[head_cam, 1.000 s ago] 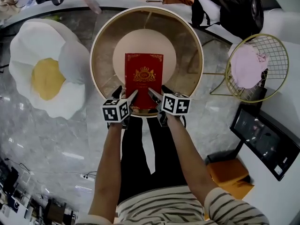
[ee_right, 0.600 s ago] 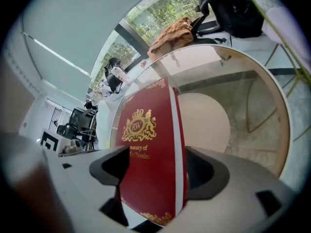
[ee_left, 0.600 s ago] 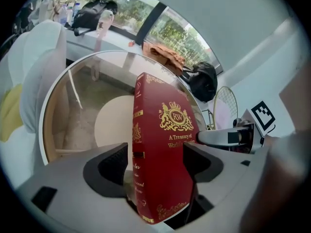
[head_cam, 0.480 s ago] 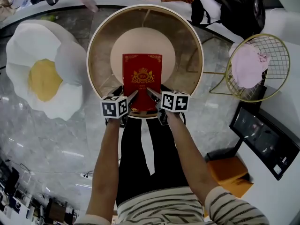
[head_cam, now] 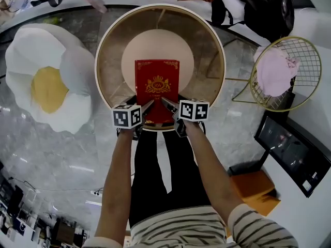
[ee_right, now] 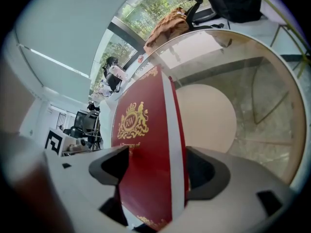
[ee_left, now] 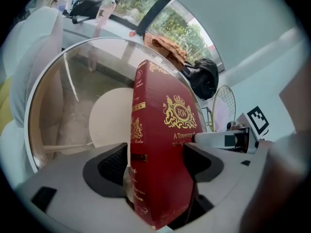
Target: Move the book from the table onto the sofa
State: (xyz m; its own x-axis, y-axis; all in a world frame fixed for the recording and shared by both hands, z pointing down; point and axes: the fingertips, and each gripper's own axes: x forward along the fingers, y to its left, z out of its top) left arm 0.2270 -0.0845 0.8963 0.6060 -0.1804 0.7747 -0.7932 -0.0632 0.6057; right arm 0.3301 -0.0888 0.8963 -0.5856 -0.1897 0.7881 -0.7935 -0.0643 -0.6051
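- Book (head_cam: 157, 89): red hardcover with gold crest, cover up, over the middle of the round glass table (head_cam: 204, 37), long side pointing away from the person.
- Left gripper (head_cam: 146, 107): on the near-left corner of the book. Its own view shows the jaws closed onto the book, one pad on each side, spine end between them.
- Right gripper (head_cam: 166, 103): on the near-right corner. Its own view shows the same, both pads pressed against the covers with the page edge between them.
- Can't tell whether the book rests on the glass or is raised just off it. The far end looks level with the tabletop.
- Likely sofa: white-and-yellow egg-shaped seat (head_cam: 46, 84) on the floor to the person's left, just beside the table, nothing on it.
- Gold wire chair (head_cam: 282, 74) with a pink cushion stands to the right, not part of the task.
- Progress, judged: early. The two-handed grasp looks done. Lifting clear of the table, carrying left, and setting the book down on the seat are all left.
- Risk, judged: corner-only hold, so the book could sag or slip if the two grippers don't move together.
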